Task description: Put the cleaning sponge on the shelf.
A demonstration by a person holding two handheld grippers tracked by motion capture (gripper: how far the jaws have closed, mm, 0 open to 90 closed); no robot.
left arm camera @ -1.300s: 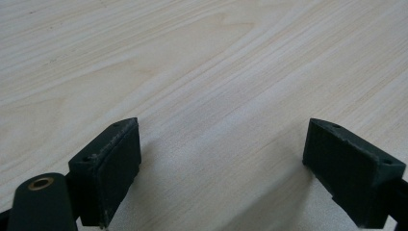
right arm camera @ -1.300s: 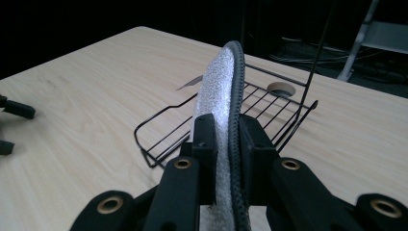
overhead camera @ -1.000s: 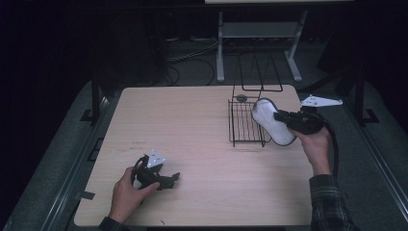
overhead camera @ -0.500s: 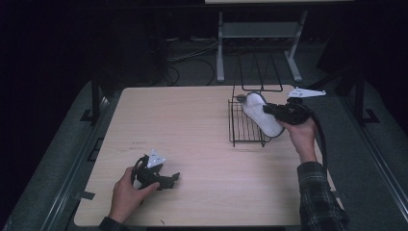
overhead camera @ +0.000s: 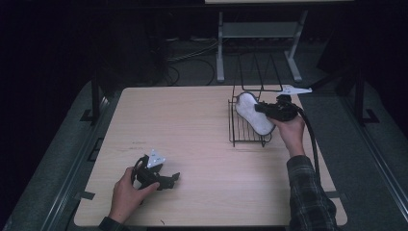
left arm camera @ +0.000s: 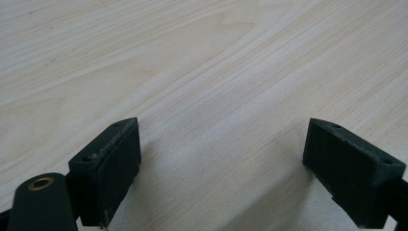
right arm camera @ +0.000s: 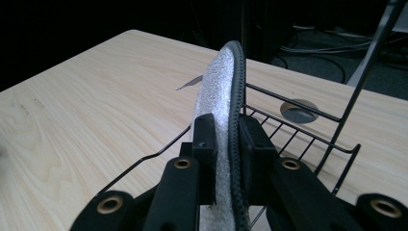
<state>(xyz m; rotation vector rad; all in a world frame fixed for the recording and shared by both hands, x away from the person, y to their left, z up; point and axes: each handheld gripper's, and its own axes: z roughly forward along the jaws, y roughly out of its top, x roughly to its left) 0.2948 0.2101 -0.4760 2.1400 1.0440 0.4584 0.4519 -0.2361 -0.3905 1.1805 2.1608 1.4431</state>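
The right gripper (right arm camera: pixel 226 144) has its fingers closed on a flat, oval pad (overhead camera: pixel 253 113) — white and foamy on one face, edged in dark stitched binding — held on edge over the black wire rack (overhead camera: pixel 246 131). To seat it well, the pad should probably stay upright and go down between two rack wires, with no release until it rests. Well away from the rack, the left gripper (left arm camera: pixel 221 168) rests on the pale wood-grain tabletop (overhead camera: pixel 192 125), fingers wide — nothing between them.
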